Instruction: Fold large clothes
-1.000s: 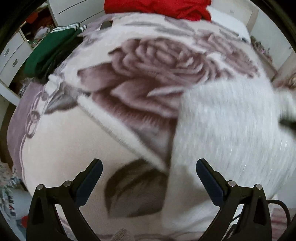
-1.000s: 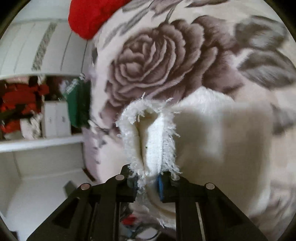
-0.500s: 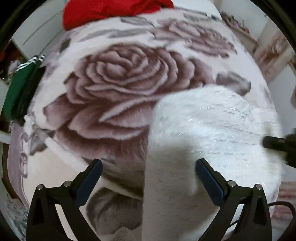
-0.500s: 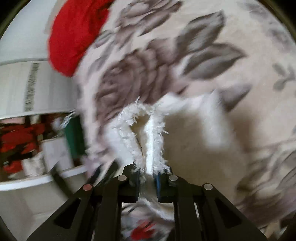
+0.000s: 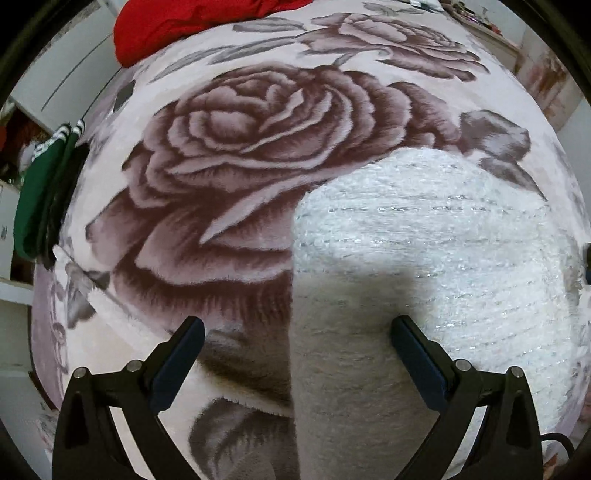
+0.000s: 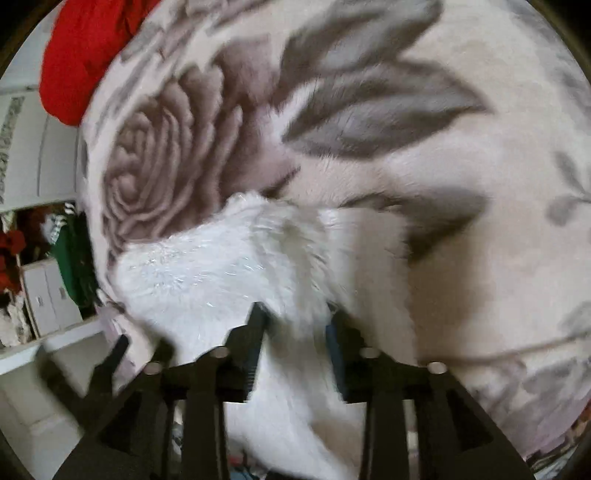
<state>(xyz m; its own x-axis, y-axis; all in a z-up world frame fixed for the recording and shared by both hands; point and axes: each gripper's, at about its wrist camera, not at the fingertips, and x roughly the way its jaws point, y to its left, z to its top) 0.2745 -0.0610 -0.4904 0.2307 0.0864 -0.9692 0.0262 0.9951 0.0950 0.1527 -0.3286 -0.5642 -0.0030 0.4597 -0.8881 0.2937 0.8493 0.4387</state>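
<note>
A white fluffy sweater (image 5: 424, 240) lies folded on a rose-patterned blanket (image 5: 258, 129). My left gripper (image 5: 297, 325) hangs open just above it, pointing steeply down. Its fingers straddle the sweater's straight left edge and nothing touches the pads. In the right wrist view the sweater (image 6: 207, 273) is spread low on the blanket (image 6: 461, 184). My right gripper (image 6: 295, 314) has its jaws opening. A tuft of the sweater's edge still lies loose between the fingers. That view is blurred by motion.
A red garment (image 5: 192, 22) is heaped at the blanket's far end. A green garment with white stripes (image 5: 40, 192) hangs off the left side. White cupboards and cluttered shelves (image 6: 44, 295) stand beyond the bed's left edge.
The right gripper sank toward the blanket with the pinched sweater edge, and its jaws have now spread apart. The left gripper slid over the sweater and dropped lower, staying open.
</note>
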